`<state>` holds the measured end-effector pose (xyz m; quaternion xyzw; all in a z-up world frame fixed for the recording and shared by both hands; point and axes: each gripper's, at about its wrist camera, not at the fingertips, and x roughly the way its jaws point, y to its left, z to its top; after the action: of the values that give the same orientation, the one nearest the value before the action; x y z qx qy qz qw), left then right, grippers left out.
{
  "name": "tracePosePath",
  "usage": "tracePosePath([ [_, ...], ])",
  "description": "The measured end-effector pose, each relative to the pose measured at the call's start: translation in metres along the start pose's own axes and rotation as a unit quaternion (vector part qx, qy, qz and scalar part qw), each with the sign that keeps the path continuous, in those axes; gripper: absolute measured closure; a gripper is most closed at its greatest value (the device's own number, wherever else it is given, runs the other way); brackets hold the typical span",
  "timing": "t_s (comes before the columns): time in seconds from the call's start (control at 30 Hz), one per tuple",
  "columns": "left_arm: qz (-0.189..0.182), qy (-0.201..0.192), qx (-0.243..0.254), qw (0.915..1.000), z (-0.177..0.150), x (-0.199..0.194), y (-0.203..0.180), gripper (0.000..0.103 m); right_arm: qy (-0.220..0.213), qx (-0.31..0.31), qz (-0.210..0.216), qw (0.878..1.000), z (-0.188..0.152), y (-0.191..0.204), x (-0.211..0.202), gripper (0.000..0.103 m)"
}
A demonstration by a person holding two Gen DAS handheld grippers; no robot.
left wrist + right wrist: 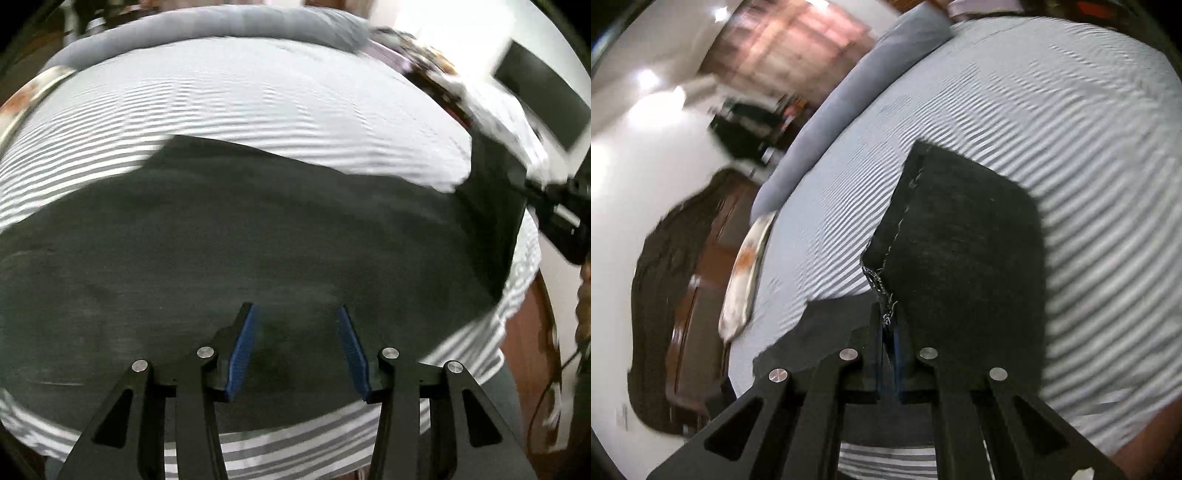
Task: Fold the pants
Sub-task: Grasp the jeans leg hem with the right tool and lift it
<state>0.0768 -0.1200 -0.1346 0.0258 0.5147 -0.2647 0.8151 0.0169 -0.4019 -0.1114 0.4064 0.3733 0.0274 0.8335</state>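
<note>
Lying under left fingers [243, 343], pants [258, 236].

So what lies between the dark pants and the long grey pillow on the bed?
Only bare striped bedsheet lies between the dark pants and long grey pillow, clearest in the left wrist view.

The striped bed [258, 99] lies flat and bare beyond the dark pants [240, 229], so a gripper could cross that stretch freely up to the grey pillow [221, 22] along the far edge, which rises as a low barrier. In the left wrist view the pants spread wide under the left gripper [297, 350]; its 2 fingers [242, 350] stand apart with only flat cloth below. At the right side a black device [565, 218] reaches in over the bed's edge. In the right wrist view a lifted fold of pants hangs ahead of the right gripper [888, 343], blocking the middle; a wooden frame [698, 295] borders the bed's left side.
</note>
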Motion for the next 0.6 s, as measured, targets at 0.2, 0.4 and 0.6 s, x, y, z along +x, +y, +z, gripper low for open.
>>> tracePosePath([
  [0.2, 0.007, -0.023, -0.089, 0.9957, -0.004, -0.027, 0.078, 0.056, 0.088, -0.062, 0.01, 0.994, -0.039, 0.064, 0.09, 0.097],
  [0.4, -0.028, -0.032, -0.137, 0.9896, -0.019, -0.042, 0.12, 0.056, 0.161, -0.111, 0.007, 0.981, -0.095, 0.102, 0.156, 0.097],
  [0.6, -0.058, -0.021, -0.131, 0.9894, -0.018, -0.034, 0.114, 0.055, 0.205, -0.141, -0.019, 0.968, -0.133, 0.104, 0.176, 0.097],
])
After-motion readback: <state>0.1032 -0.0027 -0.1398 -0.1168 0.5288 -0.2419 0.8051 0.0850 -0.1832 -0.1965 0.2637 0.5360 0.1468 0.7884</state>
